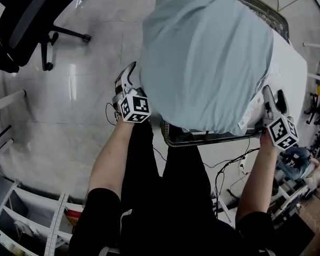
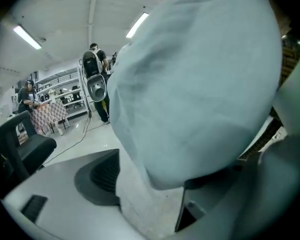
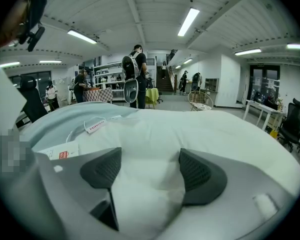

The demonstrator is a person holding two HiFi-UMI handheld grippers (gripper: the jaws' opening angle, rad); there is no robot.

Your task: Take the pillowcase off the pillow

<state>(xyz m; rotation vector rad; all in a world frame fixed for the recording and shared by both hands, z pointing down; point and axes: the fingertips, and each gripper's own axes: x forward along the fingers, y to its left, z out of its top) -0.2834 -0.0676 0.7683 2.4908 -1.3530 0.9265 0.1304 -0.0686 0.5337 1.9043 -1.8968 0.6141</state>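
A pale blue pillowcase (image 1: 202,52) covers most of a white pillow (image 1: 289,71), which lies on a wire-rimmed table. In the right gripper view my right gripper (image 3: 149,176) is shut on a bunched fold of the white pillow (image 3: 150,149), beside the pillowcase's open edge (image 3: 60,121) and a paper tag (image 3: 60,154). It sits at the pillow's near right corner (image 1: 268,99). My left gripper (image 1: 129,78) hangs open at the pillow's near left side, below the bulging pillowcase (image 2: 200,84). Its pads (image 2: 97,176) touch nothing.
A black office chair (image 1: 26,20) stands on the floor at the far left. The table's wire rim (image 1: 202,140) runs right in front of the person's legs, with cables (image 1: 229,164) under it. Shelving (image 1: 32,217) is at the near left. People stand in the background (image 3: 132,69).
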